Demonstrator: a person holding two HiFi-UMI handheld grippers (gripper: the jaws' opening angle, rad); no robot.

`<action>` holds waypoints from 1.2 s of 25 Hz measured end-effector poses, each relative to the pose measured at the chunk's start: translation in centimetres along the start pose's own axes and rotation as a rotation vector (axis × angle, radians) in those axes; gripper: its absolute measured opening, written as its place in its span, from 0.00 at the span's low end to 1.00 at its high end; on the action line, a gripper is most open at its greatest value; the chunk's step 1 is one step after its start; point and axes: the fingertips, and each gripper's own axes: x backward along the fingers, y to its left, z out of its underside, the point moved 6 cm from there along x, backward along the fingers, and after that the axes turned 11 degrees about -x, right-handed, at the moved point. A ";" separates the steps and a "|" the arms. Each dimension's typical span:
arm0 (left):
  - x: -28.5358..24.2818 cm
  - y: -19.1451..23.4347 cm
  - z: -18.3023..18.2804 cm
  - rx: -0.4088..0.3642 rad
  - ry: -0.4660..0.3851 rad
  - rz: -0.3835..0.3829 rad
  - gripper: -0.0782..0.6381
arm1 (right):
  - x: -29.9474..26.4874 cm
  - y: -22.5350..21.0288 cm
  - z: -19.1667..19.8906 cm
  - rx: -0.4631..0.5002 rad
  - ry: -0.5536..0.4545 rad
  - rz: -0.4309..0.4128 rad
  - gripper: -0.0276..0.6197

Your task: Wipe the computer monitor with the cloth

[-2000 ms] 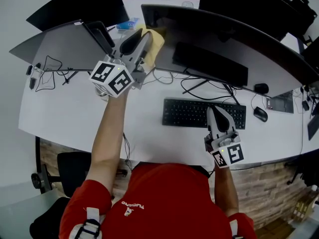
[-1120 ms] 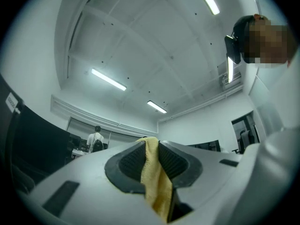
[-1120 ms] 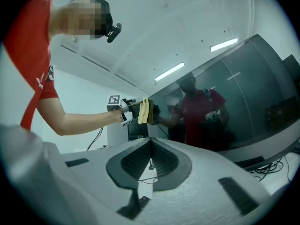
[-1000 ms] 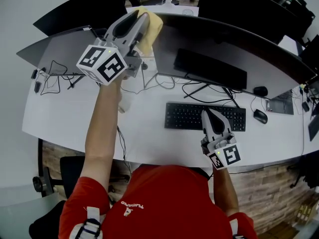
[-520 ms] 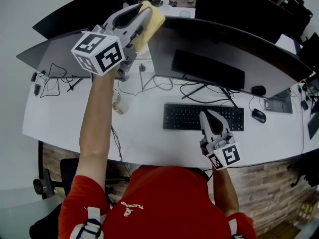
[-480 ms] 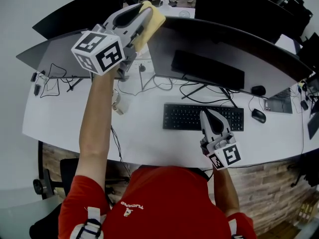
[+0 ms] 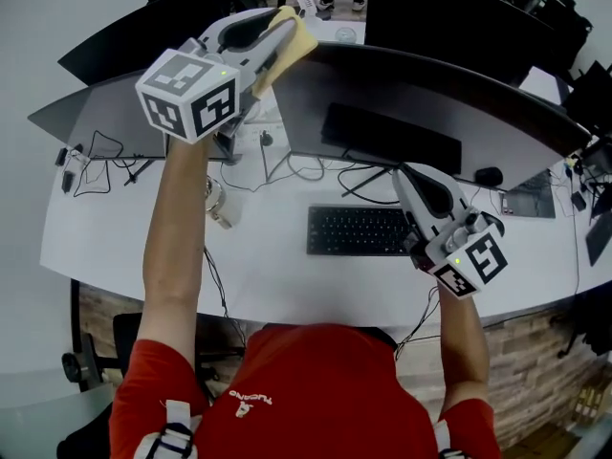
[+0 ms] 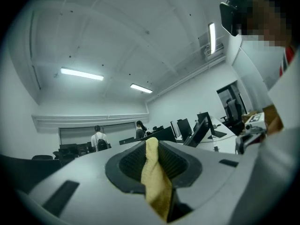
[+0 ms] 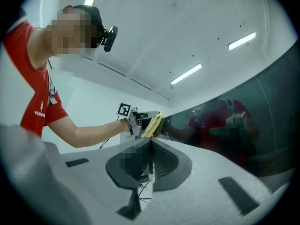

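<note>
Cloth [image 7: 290, 34] first: the yellow fold is pinched in my left gripper [image 7: 275, 29]. Its jaws stand narrow with the fabric squeezed between them, and a strip of it runs down the middle of the left gripper view. The cloth sits at the upper left corner of the curved monitor [image 7: 411, 89], right at the top edge. From the right gripper view it looks to be against the glass there, though I cannot be sure that it presses.

The monitor's long axis runs from that corner away to my right. Nearly all of the screen therefore lies rightward and downward from the cloth, and I judge that the coming wipe must travel along that line. My left hand is plainly the nearer one to the work.

My right gripper [image 7: 405, 174] has its jaws closed together on nothing. It is raised above the keyboard [image 7: 354, 230], near the screen's lower middle and well apart from the cloth. It points along the dark glass toward that far corner.
</note>
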 end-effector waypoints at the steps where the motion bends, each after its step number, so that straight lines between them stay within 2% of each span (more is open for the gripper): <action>1: -0.1 0.0 -0.1 -0.007 0.009 0.009 0.22 | -0.4 -0.3 -1.3 0.002 0.003 -0.017 0.05; 6: -0.7 -0.4 -0.4 -0.050 0.085 0.062 0.22 | -2.6 -1.0 -6.8 0.080 0.061 -0.079 0.05; 11: -1.4 -0.4 -0.6 -0.091 0.143 0.118 0.22 | -5.1 -1.0 -9.9 0.173 0.152 -0.130 0.05; 17: -2.3 -1.0 -0.9 -0.179 0.224 0.208 0.21 | -7.1 -1.1 -10.7 0.159 0.217 -0.183 0.05; 23: -3.3 -2.0 -1.5 -0.259 0.260 0.318 0.21 | -7.6 -2.0 -11.4 0.128 0.239 -0.194 0.05; 30: -5.1 -4.1 -2.5 -0.317 0.296 0.433 0.21 | -7.6 -3.1 -13.7 0.179 0.277 -0.176 0.06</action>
